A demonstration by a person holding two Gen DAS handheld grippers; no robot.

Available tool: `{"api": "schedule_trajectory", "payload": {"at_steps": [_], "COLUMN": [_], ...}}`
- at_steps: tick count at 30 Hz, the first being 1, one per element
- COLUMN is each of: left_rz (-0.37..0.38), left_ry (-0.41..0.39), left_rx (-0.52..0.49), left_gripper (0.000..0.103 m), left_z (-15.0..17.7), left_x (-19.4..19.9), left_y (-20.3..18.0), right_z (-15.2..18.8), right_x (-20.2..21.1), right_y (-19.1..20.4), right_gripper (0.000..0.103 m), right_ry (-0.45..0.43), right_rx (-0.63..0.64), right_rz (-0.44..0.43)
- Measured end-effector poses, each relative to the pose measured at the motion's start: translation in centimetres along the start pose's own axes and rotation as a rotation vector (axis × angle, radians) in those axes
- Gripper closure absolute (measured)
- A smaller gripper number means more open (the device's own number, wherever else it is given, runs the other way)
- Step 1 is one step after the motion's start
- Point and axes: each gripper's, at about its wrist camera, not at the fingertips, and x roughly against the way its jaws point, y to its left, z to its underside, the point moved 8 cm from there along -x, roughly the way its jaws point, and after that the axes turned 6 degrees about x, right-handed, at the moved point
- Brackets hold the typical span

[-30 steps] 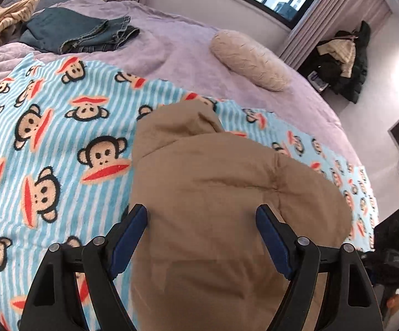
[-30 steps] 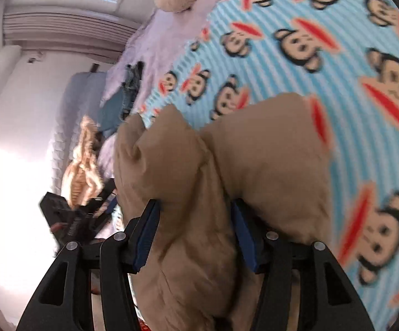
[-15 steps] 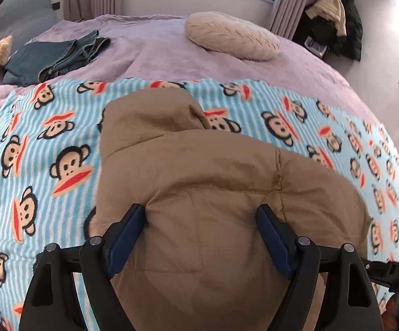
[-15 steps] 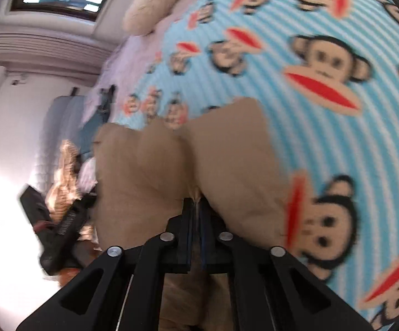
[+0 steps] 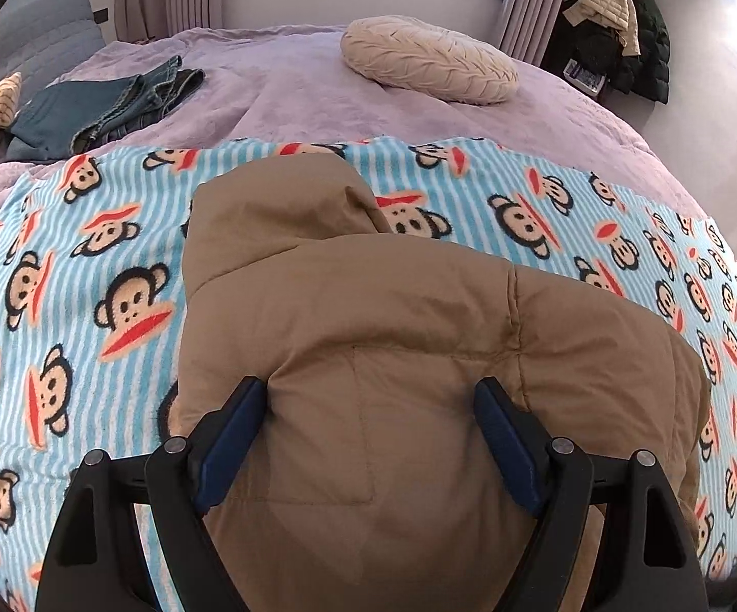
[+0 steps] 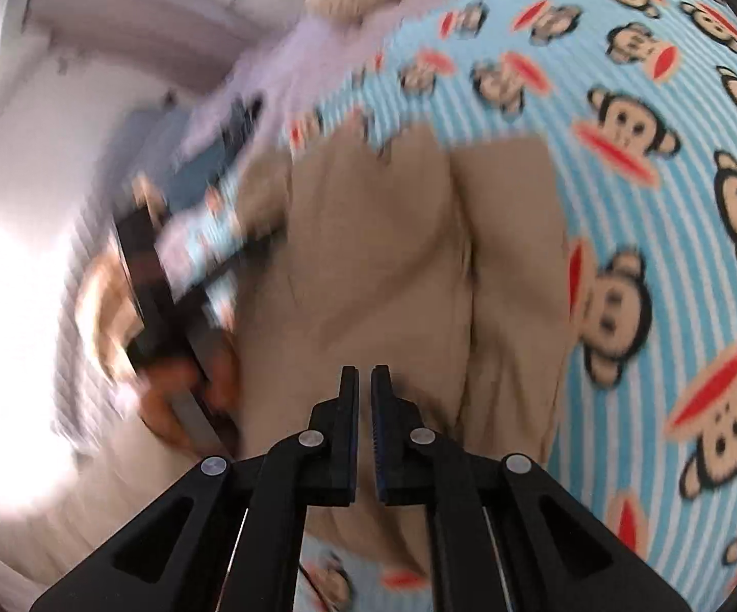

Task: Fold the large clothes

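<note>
Fabric fills the left wrist view: a tan puffer jacket (image 5: 394,357) lies folded on the monkey-print blanket (image 5: 62,280) over the bed (image 5: 291,92). The left hand-held gripper (image 5: 371,428) hovers wide open, holding nothing, likely ready to press; the jacket looms closer than a second ago. Right wrist view, blurred: the right hand-held gripper (image 6: 364,382), open a second ago, is nearly closed, whether pinching jacket cloth I cannot tell.

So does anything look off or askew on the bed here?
Not much: the tan jacket lies lumpy, its hood bunched to one side on the monkey blanket. The right wrist view is motion-blurred.
</note>
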Motion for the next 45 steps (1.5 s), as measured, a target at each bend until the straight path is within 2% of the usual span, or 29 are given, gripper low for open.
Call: {"api": "schedule_trajectory", "payload": {"at_steps": [1, 2, 7, 11, 13, 14, 17, 19, 21, 24, 27, 29, 33, 34, 39, 40, 45], "left_rz": [0.002, 0.004, 0.024, 0.032, 0.034, 0.036, 0.046, 0.063, 0.075, 0.074, 0.025, 0.021, 0.031, 0.027, 0.032, 0.031, 0.026], "left_ry": [0.002, 0.007, -0.026, -0.002, 0.010, 0.014, 0.022, 0.041, 0.063, 0.082, 0.109, 0.137, 0.164, 0.166, 0.176, 0.181, 0.198], "left_rx": [0.003, 0.007, 0.047, 0.063, 0.068, 0.074, 0.107, 0.133, 0.146, 0.129, 0.089, 0.096, 0.116, 0.111, 0.115, 0.122, 0.138], "left_gripper": [0.020, 0.020, 0.020, 0.020, 0.020, 0.020, 0.020, 0.020, 0.020, 0.020, 0.019, 0.014, 0.011, 0.008, 0.007, 0.002, 0.002], "left_z": [0.0, -0.1, 0.3, 3.3, 4.9, 5.8, 7.5, 8.3, 9.0, 9.9, 11.0, 11.6, 12.1, 12.3, 12.8, 12.9, 13.0], "left_x": [0.1, 0.2, 4.6, 7.9, 9.1, 9.9, 11.2, 11.3, 11.0, 10.6, 9.7, 9.0, 7.9, 7.8, 7.0, 6.8, 6.3], "left_y": [0.1, 0.1, 2.0, 4.6, 5.4, 5.9, 6.7, 6.9, 6.6, 5.7, 4.9, 4.9, 5.0, 4.9, 4.7, 4.7, 4.7], "right_z": [1.4, 2.1, 3.3, 3.3, 2.9, 2.2, -0.5, -3.0, -4.9, -8.4, -9.9, -10.1, -9.4, -9.3, -9.2, -9.2, -8.7], "right_x": [-1.5, -2.4, -3.6, -1.7, 0.1, 1.4, 4.0, 4.5, 4.3, 3.4, 1.5, -0.5, -3.6, -4.0, -5.3, -5.6, -5.9], "right_y": [-0.8, -1.4, -2.6, -2.1, -1.5, -0.9, 0.2, 0.6, 1.2, 2.4, 2.3, 1.3, -1.3, -1.6, -2.4, -2.6, -2.7], "right_gripper": [0.103, 0.103, 0.103, 0.103, 0.101, 0.099, 0.099, 0.095, 0.086, 0.086, 0.086, 0.086, 0.091, 0.091, 0.092, 0.092, 0.092], "right_ry": [0.036, 0.047, 0.036, 0.048, 0.017, -0.018, -0.098, -0.135, -0.152, -0.185, -0.177, -0.141, -0.088, -0.085, -0.064, -0.063, -0.064], "right_rx": [0.004, -0.008, -0.038, -0.023, -0.008, 0.007, 0.042, 0.056, 0.060, 0.079, 0.076, 0.056, -0.005, -0.007, 0.030, 0.043, 0.063], "right_rz": [0.041, 0.046, 0.040, 0.064, 0.062, 0.061, 0.068, 0.072, 0.082, 0.115, 0.163, 0.204, 0.231, 0.234, 0.261, 0.267, 0.287]}}
